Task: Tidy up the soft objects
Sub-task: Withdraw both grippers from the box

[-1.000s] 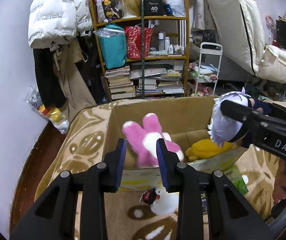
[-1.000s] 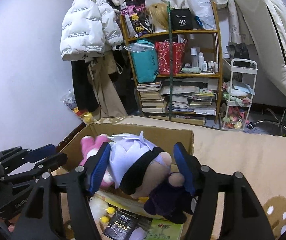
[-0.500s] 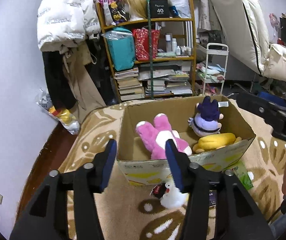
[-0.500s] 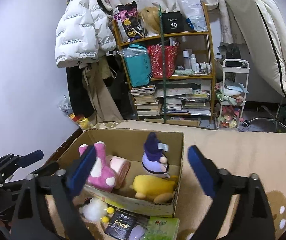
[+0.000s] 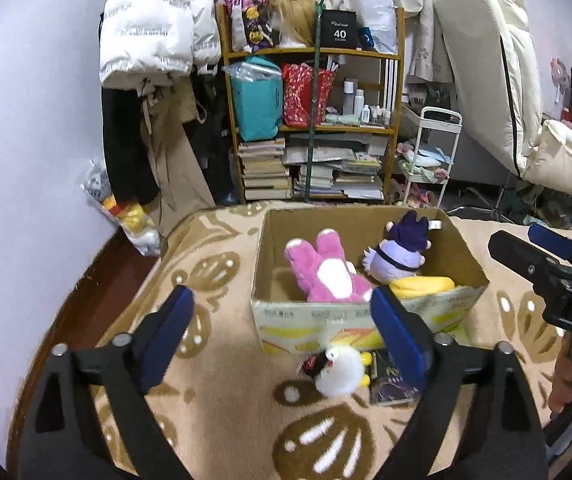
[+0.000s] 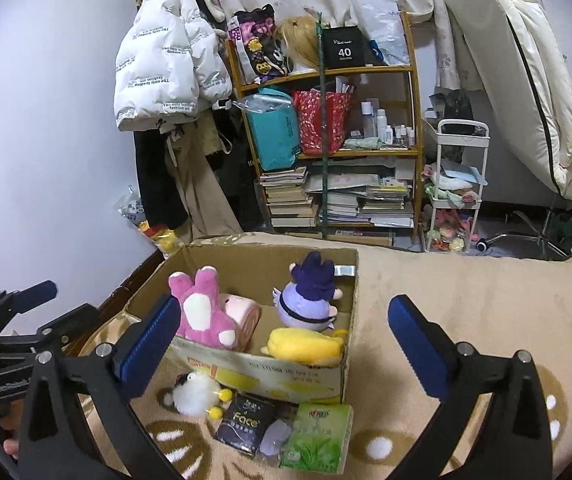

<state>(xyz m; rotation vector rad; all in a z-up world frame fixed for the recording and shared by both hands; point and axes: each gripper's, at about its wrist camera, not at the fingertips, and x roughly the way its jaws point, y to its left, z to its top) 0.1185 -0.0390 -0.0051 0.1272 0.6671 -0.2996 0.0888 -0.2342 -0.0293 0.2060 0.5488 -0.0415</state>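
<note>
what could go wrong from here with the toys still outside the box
The white fluffy toy lies tight against the cardboard box and beside a black packet, so the open left gripper could pinch the packet or shove the box. The yellow plush rests near the rim and might be knocked out.

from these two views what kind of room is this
Most likely a cluttered bedroom or spare room at home: a wooden shelf crammed with books and bottles, a white puffer jacket hanging on the wall, and a mattress leaning upright.
</note>
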